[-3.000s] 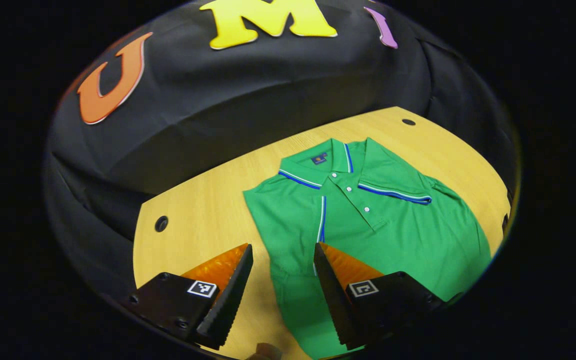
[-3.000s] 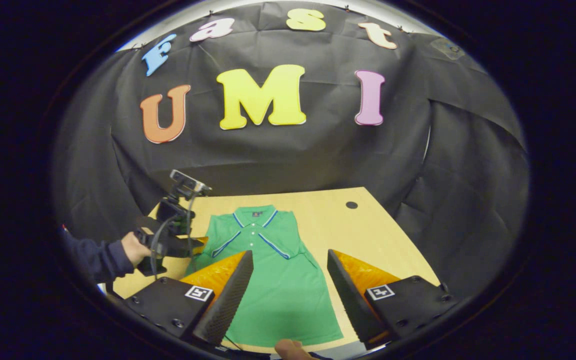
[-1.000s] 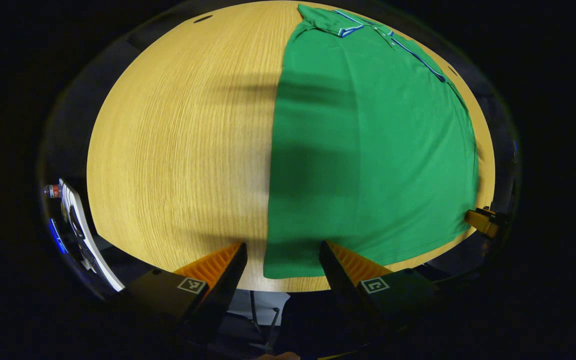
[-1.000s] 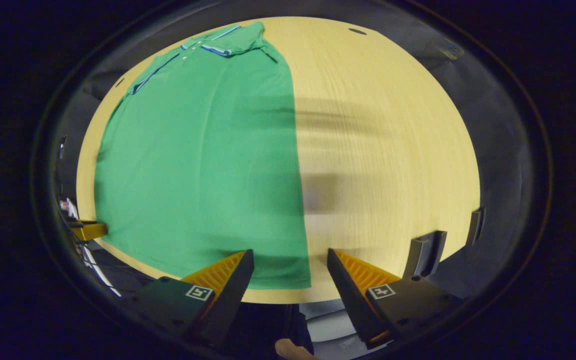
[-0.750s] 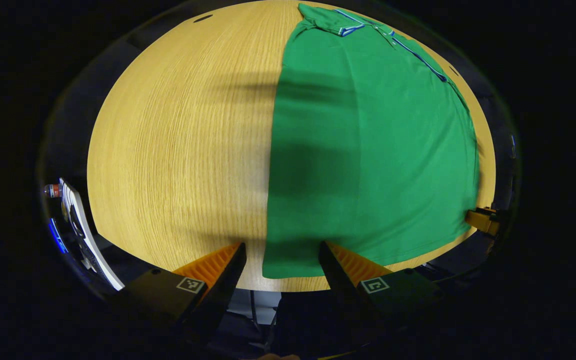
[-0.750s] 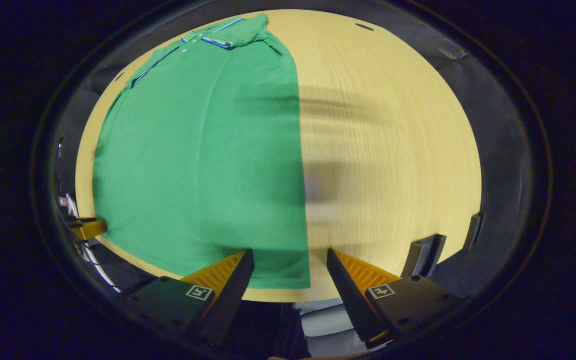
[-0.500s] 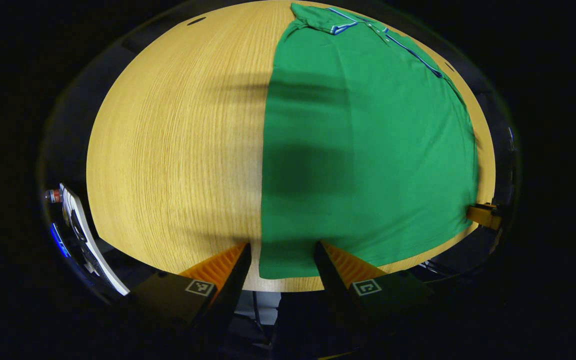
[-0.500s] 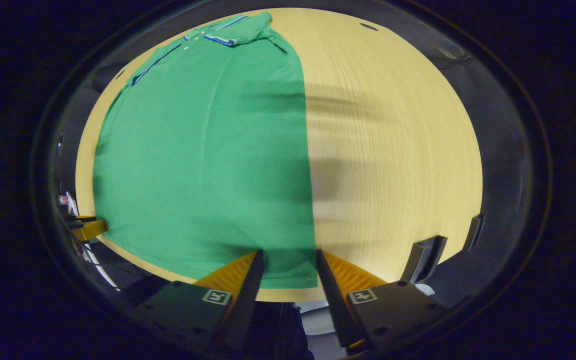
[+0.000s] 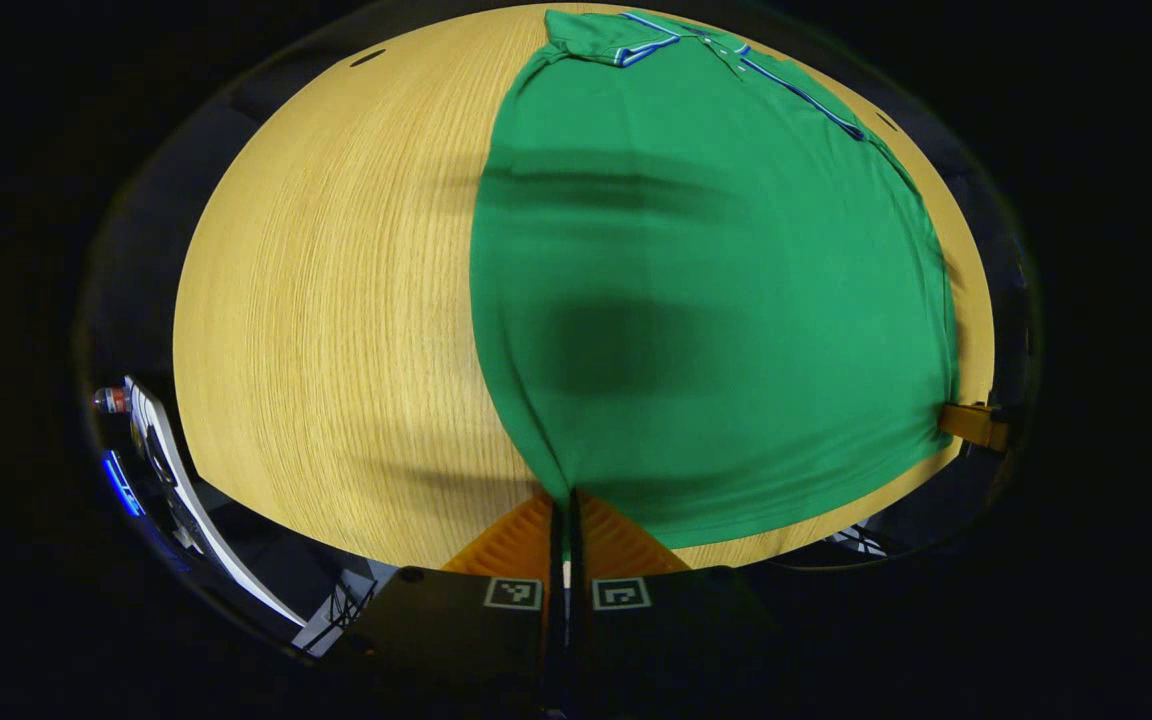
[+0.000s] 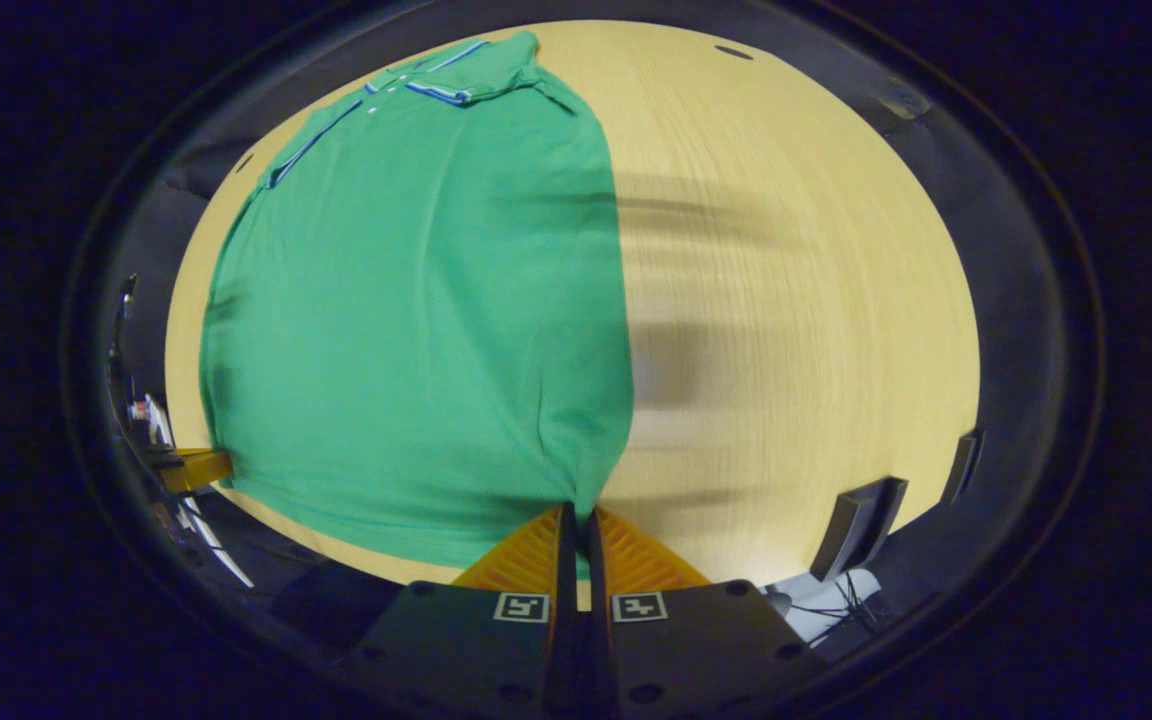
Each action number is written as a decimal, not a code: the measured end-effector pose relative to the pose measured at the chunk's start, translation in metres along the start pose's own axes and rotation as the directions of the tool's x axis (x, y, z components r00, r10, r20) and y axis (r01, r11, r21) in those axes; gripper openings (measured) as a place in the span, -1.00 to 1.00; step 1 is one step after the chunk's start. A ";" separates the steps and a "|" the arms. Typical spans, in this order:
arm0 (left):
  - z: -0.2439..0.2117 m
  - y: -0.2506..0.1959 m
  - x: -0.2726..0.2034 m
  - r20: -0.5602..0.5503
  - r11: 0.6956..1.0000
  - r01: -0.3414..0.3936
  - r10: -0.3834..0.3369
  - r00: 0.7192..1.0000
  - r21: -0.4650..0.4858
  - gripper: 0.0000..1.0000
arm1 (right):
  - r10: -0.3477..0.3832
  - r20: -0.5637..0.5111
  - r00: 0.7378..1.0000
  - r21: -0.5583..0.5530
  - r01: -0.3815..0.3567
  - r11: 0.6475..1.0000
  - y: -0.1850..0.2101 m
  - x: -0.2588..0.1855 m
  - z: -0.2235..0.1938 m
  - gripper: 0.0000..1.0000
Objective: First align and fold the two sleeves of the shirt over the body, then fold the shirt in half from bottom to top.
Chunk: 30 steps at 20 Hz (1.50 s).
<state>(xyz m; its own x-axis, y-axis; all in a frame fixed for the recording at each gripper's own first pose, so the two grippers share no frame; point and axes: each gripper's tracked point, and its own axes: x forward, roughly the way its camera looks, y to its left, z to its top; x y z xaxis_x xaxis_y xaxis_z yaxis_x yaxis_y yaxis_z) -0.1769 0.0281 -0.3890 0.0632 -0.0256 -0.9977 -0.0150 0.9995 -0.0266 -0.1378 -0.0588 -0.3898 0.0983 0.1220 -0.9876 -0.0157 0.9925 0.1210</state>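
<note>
A green polo shirt [image 9: 706, 280] lies flat on the wooden table [image 9: 336, 300], its collar at the far end and both sleeves folded over the body. In the left gripper view my left gripper [image 9: 568, 505] is shut on the shirt's near left hem corner, and the cloth pulls into a point there. In the right gripper view the shirt [image 10: 426, 300] spreads to the left, and my right gripper [image 10: 578, 520] is shut on the near right hem corner. The other gripper's fingertip [image 9: 971, 425] shows at the hem's far side, and likewise a fingertip [image 10: 196, 468] at the left.
The table's [image 10: 796, 300] near edge runs just under both grippers. A dark bracket [image 10: 861, 525] sits off the table's near right corner. A small hole [image 9: 368, 58] marks the far left of the tabletop. White equipment [image 9: 161, 450] stands beyond the left edge.
Both grippers were open over the hem corners half a second ago. Now each has shut on its corner, and the cloth is gathered into a pinch at each.
</note>
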 end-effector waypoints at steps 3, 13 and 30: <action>-0.001 0.001 -0.001 0.003 1.000 0.015 -0.015 1.000 0.009 -0.93 | -0.003 0.015 1.000 -0.030 0.003 1.000 0.000 0.000 -0.001 -0.84; 0.006 -0.003 -0.006 0.041 0.998 0.066 -0.066 0.997 0.002 -0.94 | 0.015 -0.011 1.000 -0.010 -0.015 1.000 0.006 -0.004 0.000 -0.96; 0.154 0.019 -0.150 0.399 0.997 0.071 -0.071 0.914 0.013 -0.94 | 0.089 0.405 0.910 -0.109 -0.049 0.993 0.033 -0.170 0.141 -1.00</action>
<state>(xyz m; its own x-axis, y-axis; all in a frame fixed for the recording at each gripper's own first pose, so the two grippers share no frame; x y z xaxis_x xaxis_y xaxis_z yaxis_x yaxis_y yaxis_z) -0.0334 0.0532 -0.2306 0.4566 -0.0874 -0.8854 0.0024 0.9953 -0.0970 -0.0148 -0.0458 -0.2036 0.4908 0.2011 -0.8478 -0.1289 0.9790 0.1576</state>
